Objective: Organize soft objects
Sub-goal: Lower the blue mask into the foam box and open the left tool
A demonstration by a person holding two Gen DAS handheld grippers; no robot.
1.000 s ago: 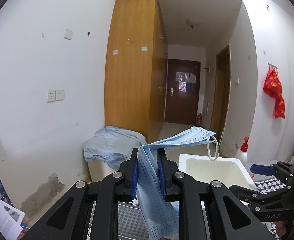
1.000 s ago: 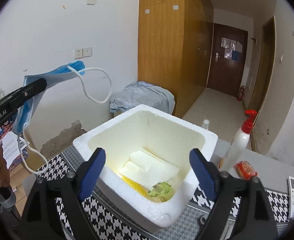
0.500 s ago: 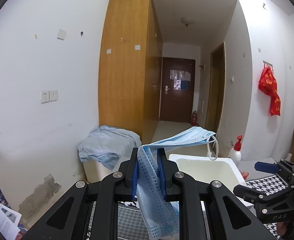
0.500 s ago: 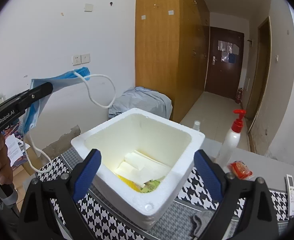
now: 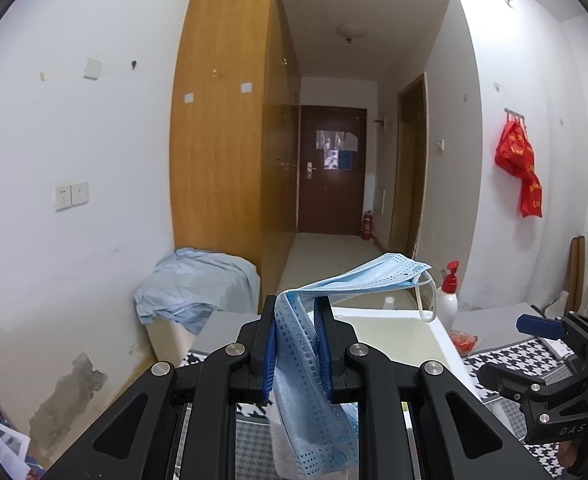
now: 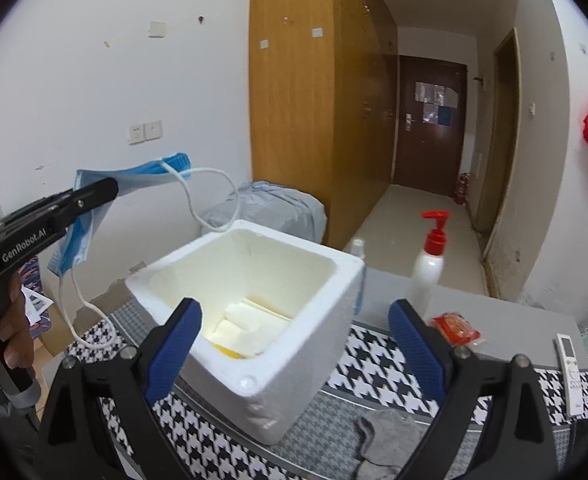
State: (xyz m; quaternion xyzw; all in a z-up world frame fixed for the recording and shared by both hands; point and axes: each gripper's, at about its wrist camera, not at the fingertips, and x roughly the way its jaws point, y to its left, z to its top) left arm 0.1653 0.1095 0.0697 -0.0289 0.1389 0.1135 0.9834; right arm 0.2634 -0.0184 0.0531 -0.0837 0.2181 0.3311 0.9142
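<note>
Face mask [image 5: 314, 364], a blue pleated disposable one, is seen clamped between the pads of the left claw [image 5: 296, 344]; one half droops below the claw and the other juts forward and to the right of it, with a white ear loop [image 5: 426, 300] dangling from the far end. In the right wrist view the same mask [image 6: 82, 220] is held up in the air, well to the left of the right claw [image 6: 294, 344], its loops hanging free and the lower one trailing down toward the table [image 6: 494, 312].

The right claw is spread wide with nothing between its pads; its jaws have just been opening. Directly ahead of it, framed between the two blue pads, a white foam box [image 6: 254, 376] stands on the houndstooth cloth [image 6: 366, 356], with pale items already lying inside. A grey cloth [image 6: 378, 436] lies on the table just below and to the right of the box, close in front of the right claw.

The step in hand is judged to be the carrying of the mask to the box. For the next move, the mask would need to be brought over the box opening, lowered so that the loops clear the rim, and only then released. The open right claw appears to be readied for the grey cloth.
</note>
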